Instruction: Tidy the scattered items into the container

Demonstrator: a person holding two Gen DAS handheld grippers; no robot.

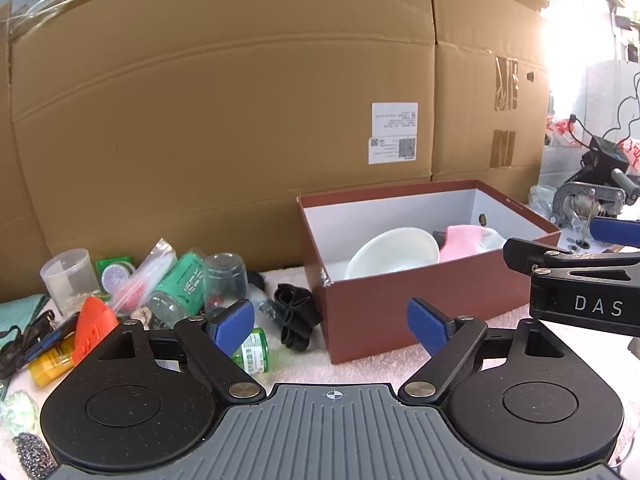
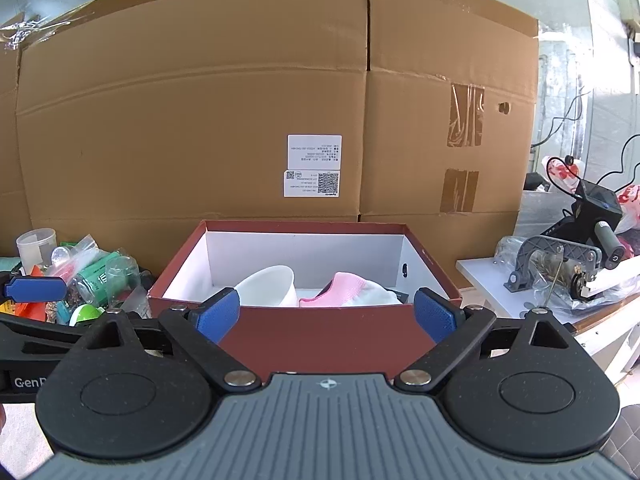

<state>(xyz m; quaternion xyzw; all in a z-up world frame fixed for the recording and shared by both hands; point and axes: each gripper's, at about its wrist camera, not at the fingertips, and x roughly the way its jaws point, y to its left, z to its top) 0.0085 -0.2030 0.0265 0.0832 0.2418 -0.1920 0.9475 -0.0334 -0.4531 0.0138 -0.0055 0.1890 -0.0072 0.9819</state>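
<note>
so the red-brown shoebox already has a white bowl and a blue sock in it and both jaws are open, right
Not quite: the sock is pink and white, not blue, as the right wrist view shows. It does lie beside the white bowl in the red-brown shoebox, and both the left gripper and right gripper have open, empty jaws.

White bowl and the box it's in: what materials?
White bowl: looks like glazed ceramic or melamine, smooth with a soft sheen; can't tell which. Red-brown shoebox: paperboard, matte outside, white-lined inside, with thin folded walls and a frayed corner.
</note>
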